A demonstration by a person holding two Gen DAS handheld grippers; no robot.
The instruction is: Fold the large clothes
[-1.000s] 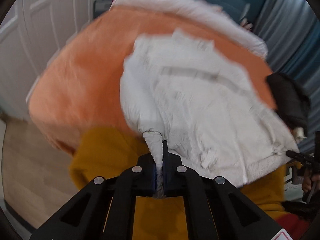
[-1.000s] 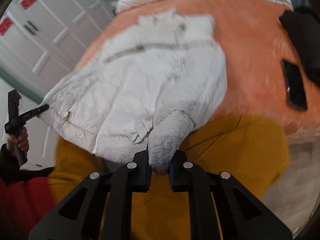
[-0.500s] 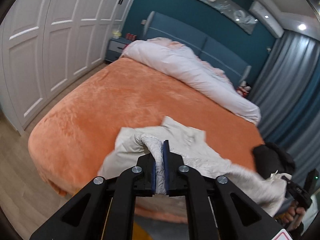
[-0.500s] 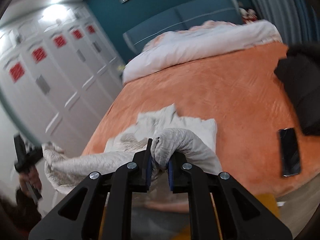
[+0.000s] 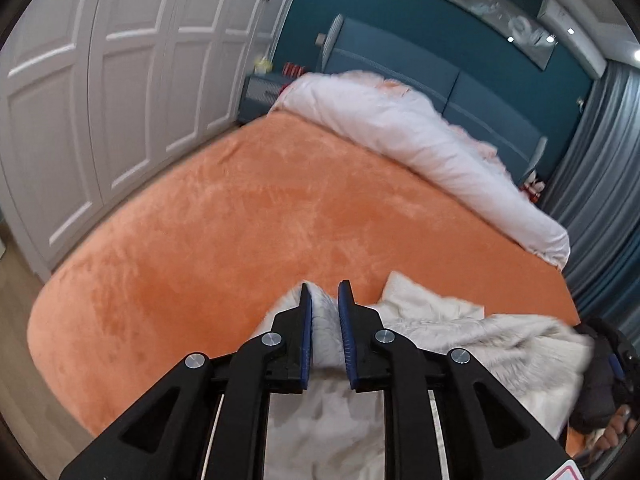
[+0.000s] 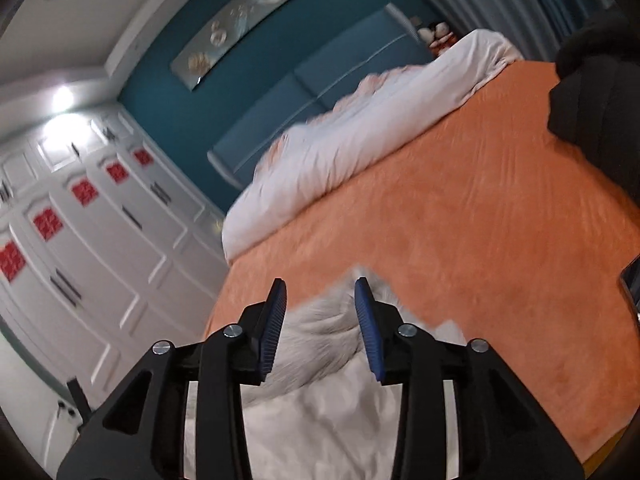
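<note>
White quilted garment [image 5: 440, 328] lies under both tools; left tool [image 5: 325, 298] and right tool [image 6: 321, 295] have just been opening, cloth seemingly loose between the parted jaws.

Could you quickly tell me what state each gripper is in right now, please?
Left gripper: open, just been opening, white garment loose between its jaws.
Right gripper: open, just been opening, same garment between.

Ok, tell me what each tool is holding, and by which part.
Nothing seems gripped. The left tool and right tool have just been opening their jaws; a bunched fold of the white garment lies loose between each pair of pads.
</note>
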